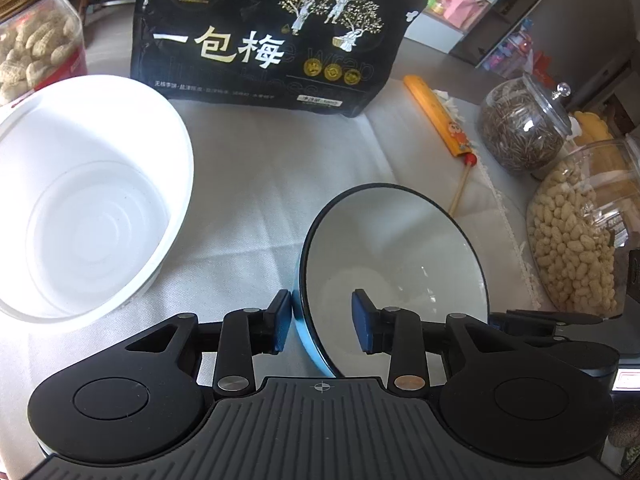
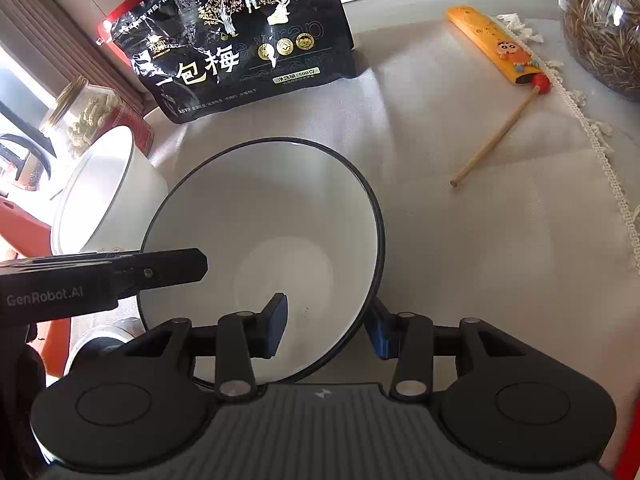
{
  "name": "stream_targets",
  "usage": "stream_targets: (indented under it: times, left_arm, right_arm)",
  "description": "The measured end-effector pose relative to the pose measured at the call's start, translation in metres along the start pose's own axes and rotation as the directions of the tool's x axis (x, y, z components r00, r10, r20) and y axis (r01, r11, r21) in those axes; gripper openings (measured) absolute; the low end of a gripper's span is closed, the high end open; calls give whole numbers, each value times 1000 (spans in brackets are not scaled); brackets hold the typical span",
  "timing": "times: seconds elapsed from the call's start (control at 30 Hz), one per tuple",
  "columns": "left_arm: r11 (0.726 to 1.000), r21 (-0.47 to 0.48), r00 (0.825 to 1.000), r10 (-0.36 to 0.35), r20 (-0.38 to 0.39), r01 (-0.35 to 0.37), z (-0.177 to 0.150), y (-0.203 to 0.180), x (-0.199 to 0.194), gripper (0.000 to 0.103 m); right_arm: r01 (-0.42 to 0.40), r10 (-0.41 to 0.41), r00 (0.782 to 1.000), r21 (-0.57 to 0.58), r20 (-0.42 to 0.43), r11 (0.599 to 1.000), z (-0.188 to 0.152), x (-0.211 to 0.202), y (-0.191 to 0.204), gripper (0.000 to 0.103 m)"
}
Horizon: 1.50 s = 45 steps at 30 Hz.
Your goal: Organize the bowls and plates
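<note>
Fingers of the left gripper (image 1: 322, 322) straddle the near left rim of the blue bowl (image 1: 394, 248) in the left wrist view: the left pad lies against the blue outer wall, while the right pad stands inside clear of the white inner wall, so we read the jaws as parted, not clamped. The gripper tilts steeply down toward the cloth-covered table (image 1: 260, 168). A white bowl (image 1: 92, 200) sits to the left, apart from the blue one, and a black snack bag (image 1: 272, 36) stands at the far side.

In the right wrist view, our right gripper (image 2: 328, 326) also points steeply down, one finger inside the blue bowl (image 2: 264, 232) and one outside its near right rim; we cannot tell whether the pads press on it. The left gripper (image 2: 176, 268) reaches in from the left over the rim.
</note>
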<state>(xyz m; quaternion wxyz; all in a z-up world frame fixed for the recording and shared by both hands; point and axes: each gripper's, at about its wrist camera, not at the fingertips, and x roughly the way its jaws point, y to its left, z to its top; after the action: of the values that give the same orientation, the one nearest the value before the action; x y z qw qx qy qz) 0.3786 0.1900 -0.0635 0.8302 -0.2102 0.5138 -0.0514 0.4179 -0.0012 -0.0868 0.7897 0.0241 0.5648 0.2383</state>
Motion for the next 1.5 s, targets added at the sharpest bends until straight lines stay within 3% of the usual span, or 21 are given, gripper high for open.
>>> stream_targets:
  times: [0.1,0.23,0.47,0.7,0.8,0.9,1.03,1.23,1.5]
  left_arm:
    - [999,-42,999,-33,-13,32,1,8,14,35]
    - [997,-62,999,-42,28,43,3,10,23,35]
    - [997,-77,1000,-30,1,30,4,3,22,35]
    - [991,1,987,-132,90,133,-4,-35,-42,37]
    - [983,57,980,-177,89,173,-16,-57,-61,38]
    - [968,113,972,-231,50,225,-38,-80,-67,39]
    - [941,99,946,-316,-75,322,-66,-90,-61,39]
    - [955,100,955,-266,-133,280,-105,-94,-38,39]
    - [969,134,975,-197,-103,210,-108,-90,-33,39]
  right_arm:
    - [9,-9,1000,43,10,999,6,6,-2,42]
    - [-10,14,1000,169,-24,986,17,22,-12,42]
    - [40,-33,999,164,-43,986,14,23,-5,40]
    - [20,-26,999,154,38,988,3,-49,-2,40]
    - [39,-46,997,112,60,993,-10,-86,-1,40]
    - [85,-91,994,97,65,992,-31,-114,-6,40]
    - [128,-132,991,104,27,986,-62,-132,-20,40]
    - [125,-116,990,118,-76,985,-97,-115,-36,40]
    - [99,-86,991,137,-99,986,-112,-98,-43,40]
